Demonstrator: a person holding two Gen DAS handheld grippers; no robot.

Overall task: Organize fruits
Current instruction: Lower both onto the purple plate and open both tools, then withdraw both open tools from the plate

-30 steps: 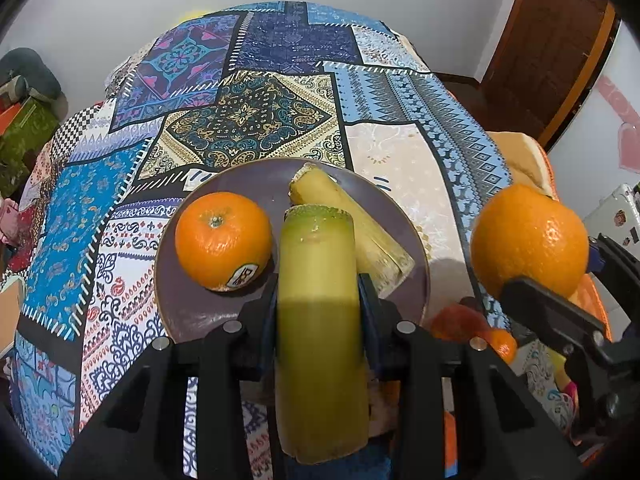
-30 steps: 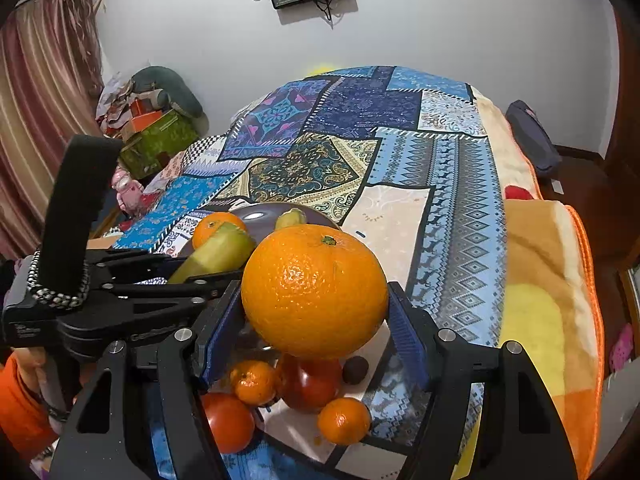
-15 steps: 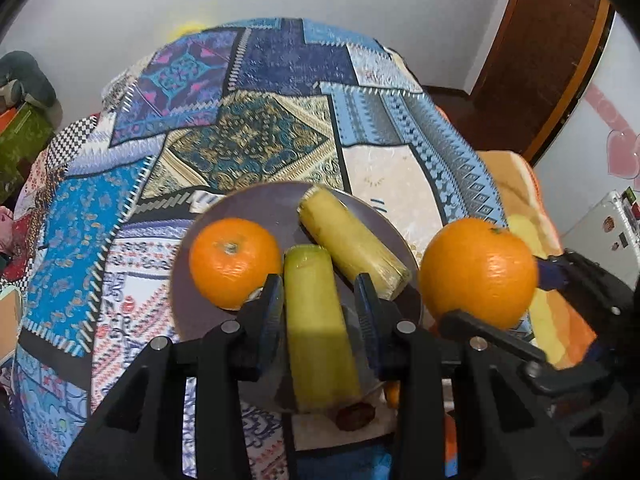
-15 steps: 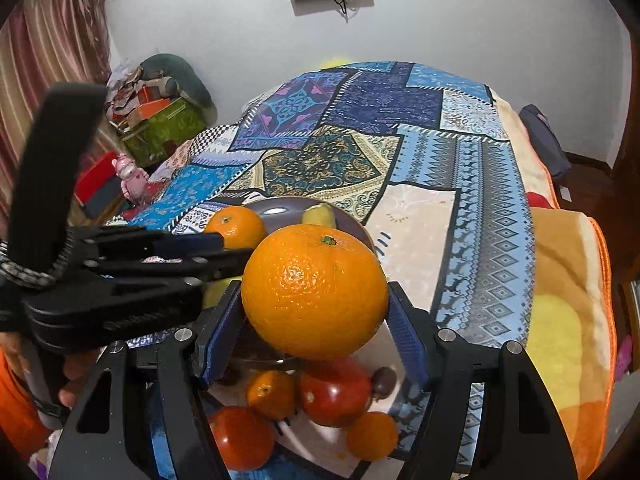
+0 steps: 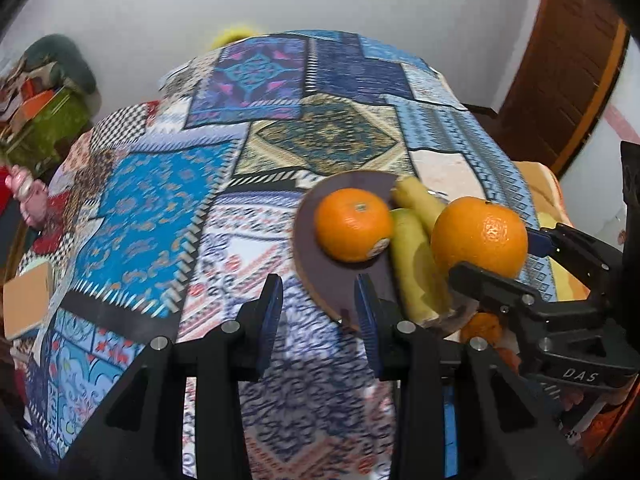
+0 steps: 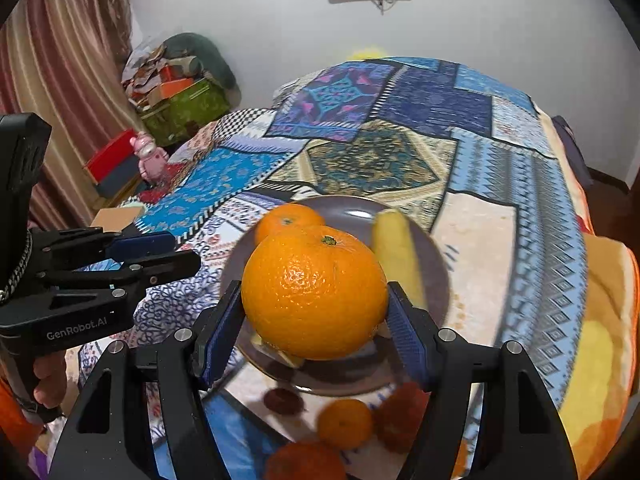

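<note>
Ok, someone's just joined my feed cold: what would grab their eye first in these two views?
First, the big glossy round orange clamped in the right hand-held gripper, filling the centre of the right wrist view above the round brown plate. Next, that plate's load: a smaller stickered orange and two pale yellow-green stalk pieces. The left hand-held gripper is open, holding nothing, over the patterned blue patchwork cloth.
</note>
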